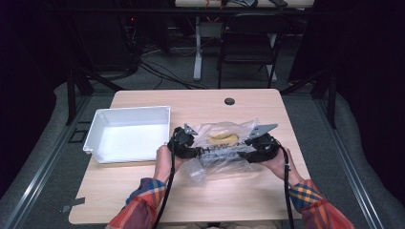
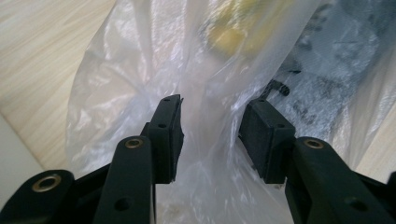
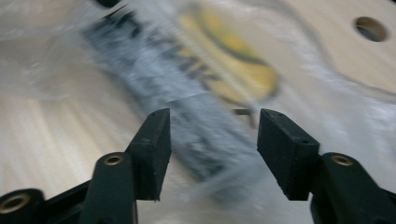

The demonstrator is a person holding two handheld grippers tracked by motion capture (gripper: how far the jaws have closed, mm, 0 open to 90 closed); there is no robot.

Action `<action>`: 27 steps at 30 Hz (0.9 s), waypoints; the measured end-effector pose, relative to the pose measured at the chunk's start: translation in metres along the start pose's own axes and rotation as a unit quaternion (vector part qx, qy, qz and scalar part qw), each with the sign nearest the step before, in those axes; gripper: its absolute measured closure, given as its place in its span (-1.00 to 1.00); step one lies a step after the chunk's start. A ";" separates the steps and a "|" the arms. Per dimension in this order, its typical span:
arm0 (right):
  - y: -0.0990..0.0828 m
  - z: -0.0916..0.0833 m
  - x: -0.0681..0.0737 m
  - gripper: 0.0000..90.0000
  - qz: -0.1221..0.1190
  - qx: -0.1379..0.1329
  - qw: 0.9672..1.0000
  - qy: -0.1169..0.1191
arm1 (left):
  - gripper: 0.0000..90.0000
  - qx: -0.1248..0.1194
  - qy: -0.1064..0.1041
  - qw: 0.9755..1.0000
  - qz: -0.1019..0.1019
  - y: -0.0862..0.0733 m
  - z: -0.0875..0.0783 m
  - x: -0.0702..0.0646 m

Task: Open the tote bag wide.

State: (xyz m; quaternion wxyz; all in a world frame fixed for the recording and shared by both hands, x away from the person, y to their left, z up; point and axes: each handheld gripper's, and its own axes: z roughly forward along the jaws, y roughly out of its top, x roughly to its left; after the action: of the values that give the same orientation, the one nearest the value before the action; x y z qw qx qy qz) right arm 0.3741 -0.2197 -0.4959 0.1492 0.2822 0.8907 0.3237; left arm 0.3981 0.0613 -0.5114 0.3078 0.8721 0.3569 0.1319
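A clear plastic bag [image 1: 224, 149] with black print lies on the wooden table [image 1: 200, 195], and a yellow object [image 1: 223, 139] shows through its film. My left gripper [image 1: 197, 152] is at the bag's left end. In the left gripper view my left gripper [image 2: 210, 135] has its jaws apart, with loose bag film [image 2: 140, 70] between them and the yellow object [image 2: 233, 32] beyond. My right gripper [image 1: 244, 153] is at the bag's right end. In the blurred right gripper view my right gripper [image 3: 212, 149] stands open over the bag's black print [image 3: 163, 84] and the yellow object [image 3: 238, 60], its pads off the film.
A white plastic tray [image 1: 133, 110] sits left of the bag, close to my left hand. A round cable hole [image 1: 229, 101] marks the table's far edge. Beyond the table stand a dark chair [image 1: 248, 43] and floor cables.
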 end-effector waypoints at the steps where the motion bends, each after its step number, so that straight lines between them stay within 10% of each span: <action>1: 0.000 0.004 0.003 -0.06 -0.008 0.008 1.000 0.000 | 0.31 -0.005 0.002 1.000 0.001 0.001 0.001 -0.001; 6: -0.004 0.023 0.005 -0.15 -0.012 0.032 0.999 -0.002 | 0.46 -0.005 0.001 1.000 0.004 0.005 0.005 0.001; 20: -0.007 0.021 0.005 0.98 0.006 0.018 1.000 0.014 | 0.69 -0.019 0.003 1.000 -0.022 0.005 0.014 0.010; 27: -0.011 0.020 0.009 1.00 0.001 0.027 0.999 0.023 | 0.72 -0.025 0.008 0.999 -0.027 0.006 0.013 0.012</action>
State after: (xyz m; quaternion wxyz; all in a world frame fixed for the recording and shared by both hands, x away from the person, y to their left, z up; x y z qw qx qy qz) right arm 0.3709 -0.2114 -0.5188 0.1204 0.2793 0.9021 0.3062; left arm 0.4154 0.0605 -0.5181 0.3306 0.8529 0.3793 0.1393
